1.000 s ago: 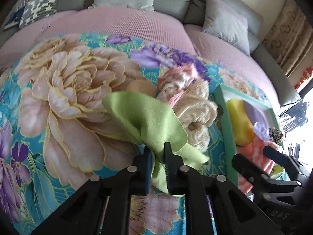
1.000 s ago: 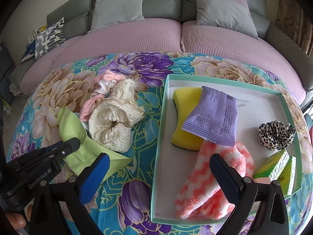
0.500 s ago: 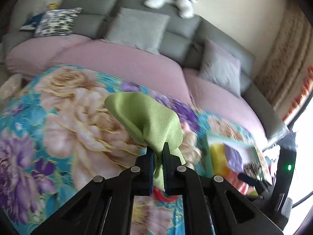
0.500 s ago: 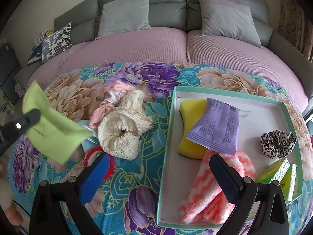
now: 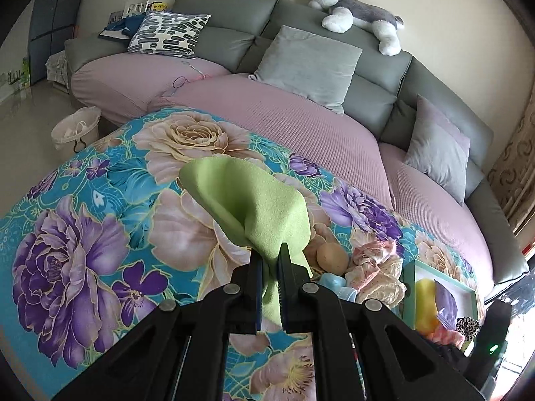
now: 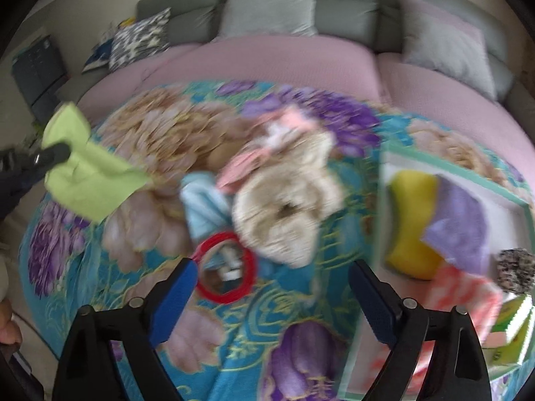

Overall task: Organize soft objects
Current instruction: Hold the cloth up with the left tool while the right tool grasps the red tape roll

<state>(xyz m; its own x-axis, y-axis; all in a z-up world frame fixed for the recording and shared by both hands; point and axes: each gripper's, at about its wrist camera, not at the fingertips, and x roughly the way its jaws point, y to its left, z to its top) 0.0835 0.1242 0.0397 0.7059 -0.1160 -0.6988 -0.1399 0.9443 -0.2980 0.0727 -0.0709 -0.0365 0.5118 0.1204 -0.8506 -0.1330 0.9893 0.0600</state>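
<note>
My left gripper (image 5: 269,267) is shut on a green cloth (image 5: 254,207) and holds it up above the floral table cover; the cloth also shows at the left of the right wrist view (image 6: 85,173). My right gripper (image 6: 271,279) is open and empty, low over the cover. Ahead of it lie a cream lace item (image 6: 284,214), a pink cloth (image 6: 247,163), a light blue cloth (image 6: 204,207) and a red ring (image 6: 227,279). The teal-rimmed tray (image 6: 384,200) at the right holds a yellow sponge (image 6: 408,227), a purple packet (image 6: 458,227) and a pink-and-white cloth (image 6: 461,294).
A leopard scrunchie (image 6: 515,267) and green boxes (image 6: 511,334) sit in the tray. A beige round object (image 5: 331,257) lies by the pile. A sofa with grey cushions (image 5: 307,63) and a plush dog (image 5: 357,13) stands behind. A white bin (image 5: 77,130) stands on the floor, left.
My left gripper has lifted the green cloth off the cover and carried it up and left. My right gripper has swung left, from over the tray toward the pile; its view is blurred.
</note>
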